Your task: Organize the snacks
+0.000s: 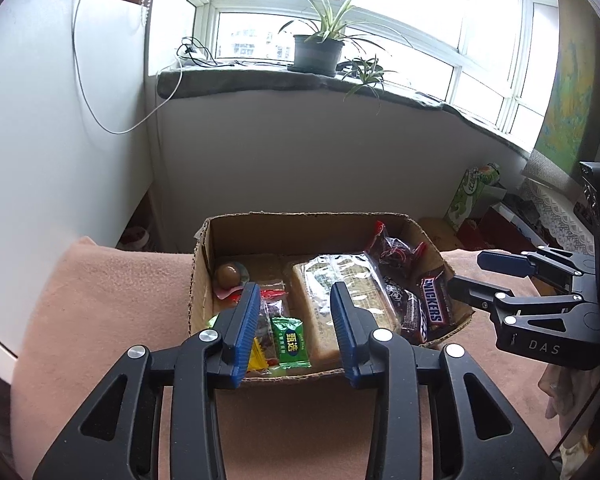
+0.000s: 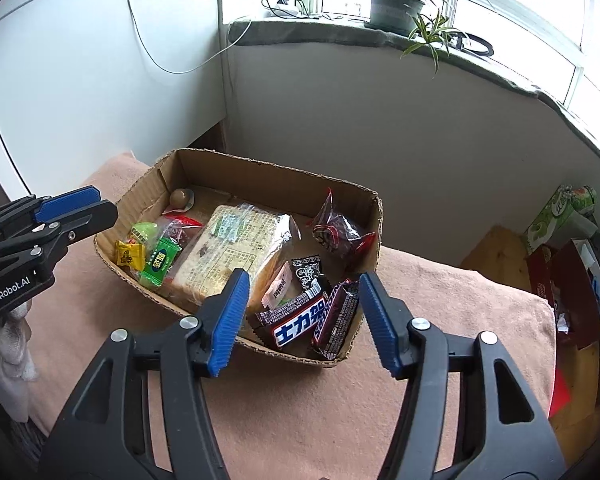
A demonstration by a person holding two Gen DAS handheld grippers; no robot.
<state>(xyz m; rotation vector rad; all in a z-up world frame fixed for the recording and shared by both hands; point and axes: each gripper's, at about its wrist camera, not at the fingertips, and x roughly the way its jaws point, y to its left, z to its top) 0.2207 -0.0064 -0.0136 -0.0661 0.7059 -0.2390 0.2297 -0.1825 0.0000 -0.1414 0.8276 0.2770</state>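
Note:
An open cardboard box (image 1: 204, 280) (image 2: 168, 178) sits on a pink blanket. It holds a wrapped bread loaf (image 1: 340, 296) (image 2: 228, 256), Snickers bars (image 1: 432, 306) (image 2: 300, 322), a green packet (image 1: 290, 342) (image 2: 162, 256), a yellow candy (image 2: 129, 255), a red-and-clear bag (image 1: 392, 248) (image 2: 336, 232) and a brown egg (image 1: 228, 274) (image 2: 179, 197). My left gripper (image 1: 295, 292) (image 2: 100, 204) is open and empty above the box's near left part. My right gripper (image 2: 302, 280) (image 1: 466, 272) is open and empty above the Snickers bars.
The pink blanket (image 1: 100, 320) (image 2: 440, 308) covers the surface under the box. A white wall panel (image 1: 60, 120) stands to the left. A windowsill with a potted plant (image 1: 316, 50) (image 2: 396, 8) is behind. Green and red boxes (image 2: 560, 216) lie on the floor at right.

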